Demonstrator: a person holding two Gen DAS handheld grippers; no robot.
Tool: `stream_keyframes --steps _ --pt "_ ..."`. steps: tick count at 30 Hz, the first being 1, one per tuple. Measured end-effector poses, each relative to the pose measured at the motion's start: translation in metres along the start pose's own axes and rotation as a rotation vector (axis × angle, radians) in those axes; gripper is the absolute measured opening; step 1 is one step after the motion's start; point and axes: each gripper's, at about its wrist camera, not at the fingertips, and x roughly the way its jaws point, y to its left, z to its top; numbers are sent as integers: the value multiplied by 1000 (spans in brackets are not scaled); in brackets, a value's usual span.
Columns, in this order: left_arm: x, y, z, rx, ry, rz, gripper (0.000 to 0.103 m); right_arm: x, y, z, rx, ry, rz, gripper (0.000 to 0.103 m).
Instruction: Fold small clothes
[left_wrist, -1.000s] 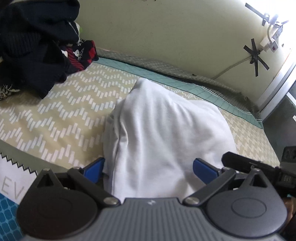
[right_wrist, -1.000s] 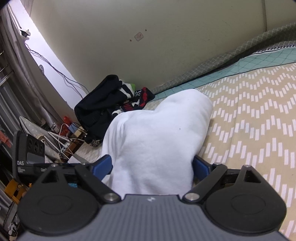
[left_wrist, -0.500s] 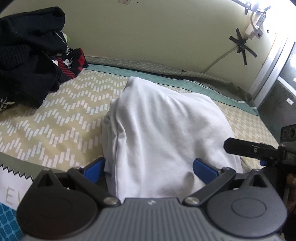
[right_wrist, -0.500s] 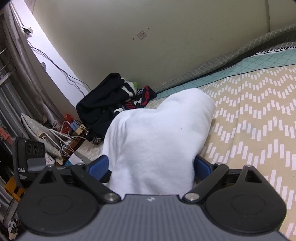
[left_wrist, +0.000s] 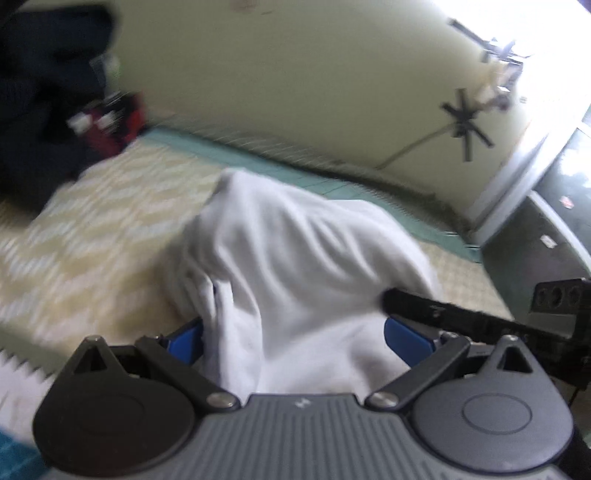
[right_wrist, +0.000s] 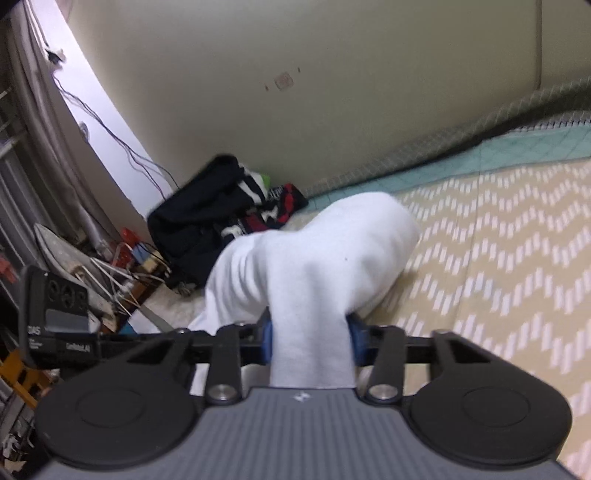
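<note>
A white garment (left_wrist: 295, 266) lies bunched on the yellow chevron bedspread (left_wrist: 92, 236). In the left wrist view my left gripper (left_wrist: 295, 336) is open, its blue fingers (left_wrist: 406, 338) wide apart on either side of the cloth's near edge. In the right wrist view my right gripper (right_wrist: 310, 341) is shut on the white garment (right_wrist: 314, 258), its blue pads (right_wrist: 266, 341) pinching a narrow bunch of it. The right gripper's body shows at the right edge of the left wrist view (left_wrist: 461, 314). The left wrist view is blurred.
A pile of dark clothes (right_wrist: 214, 210) with red and white pieces lies on the bed by the wall, also seen in the left wrist view (left_wrist: 48, 110). Clutter and wires (right_wrist: 122, 269) stand beside the bed. A teal sheet border (right_wrist: 517, 147) runs along the wall.
My right gripper has closed on the white garment, gathering it into a narrow bunch. The left gripper has stayed open while its view shifted and blurred.
</note>
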Motion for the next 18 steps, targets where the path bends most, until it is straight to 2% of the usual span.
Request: stream_keyframes --steps 3,5,7,8,11,14,18 --pt "21 -46 28 93 -1 -42 99 -25 -9 15 -35 -62 -25 30" --pt "45 -82 49 167 9 -83 99 -49 -20 29 -63 -137 -83 30" --pt "70 -118 68 242 5 -115 90 -76 -42 46 -53 -211 -137 30" --pt "84 -137 78 271 6 -146 89 -91 -55 56 -48 -244 -170 30" --pt "132 -192 105 328 -8 -217 94 -127 -95 81 -61 -314 -306 30" --pt "184 -229 111 372 20 -208 95 -152 -139 95 -63 -349 -457 30" --pt "250 -239 98 328 156 -175 94 -175 -209 95 56 -346 -609 30"
